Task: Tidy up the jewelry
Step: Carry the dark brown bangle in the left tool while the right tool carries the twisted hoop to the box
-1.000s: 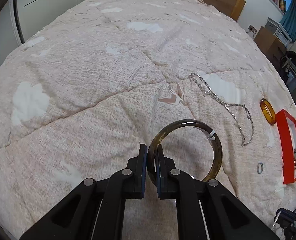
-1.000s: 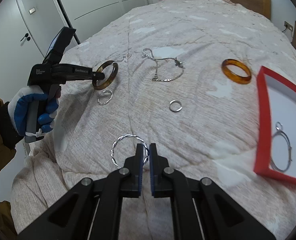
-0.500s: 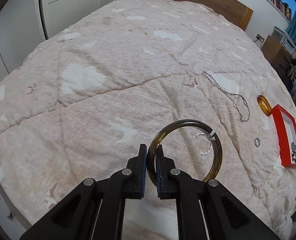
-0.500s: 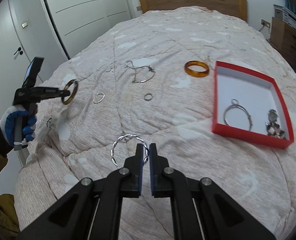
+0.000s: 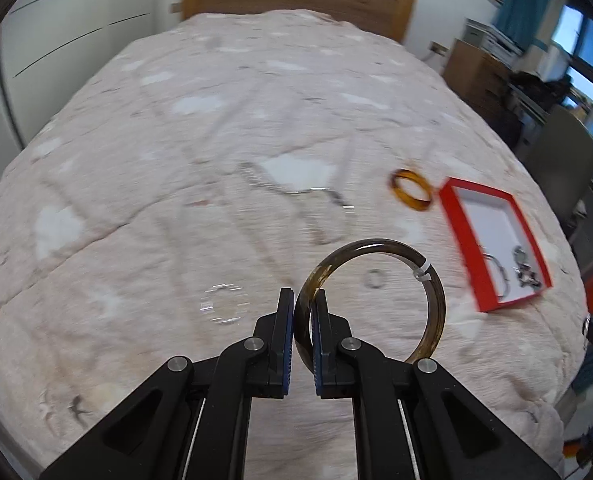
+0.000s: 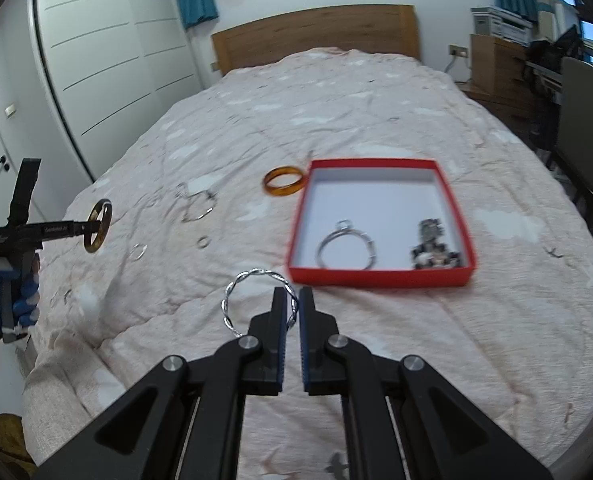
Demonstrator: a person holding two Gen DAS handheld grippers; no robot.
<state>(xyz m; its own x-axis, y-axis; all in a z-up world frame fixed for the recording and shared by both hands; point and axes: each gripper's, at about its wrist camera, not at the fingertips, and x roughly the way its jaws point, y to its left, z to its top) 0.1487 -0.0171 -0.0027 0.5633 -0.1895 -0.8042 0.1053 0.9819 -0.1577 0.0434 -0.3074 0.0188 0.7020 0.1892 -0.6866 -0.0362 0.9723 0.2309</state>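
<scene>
We hold the left gripper (image 5: 304, 312) above the bed (image 5: 136, 160), its fingers clamped on the rim of a dark brown bangle (image 5: 432, 280) that stands upright to the right of the jaws. We hold the right gripper (image 6: 293, 312) low over the near end of the bed, clenched on a twisted silver bangle (image 6: 248, 280) that extends to the left of the jaws. A red box (image 6: 376, 276) lies just ahead of the right gripper and holds a silver hoop (image 6: 346, 248) and a dark beaded piece (image 6: 432, 246). An amber bangle (image 6: 284, 182) lies beside the box's far left corner. A chain (image 6: 196, 204) and two small rings lie on the pink quilt. A wooden headboard (image 6: 316, 36) and white wardrobe doors (image 6: 108, 60) stand beyond.
</scene>
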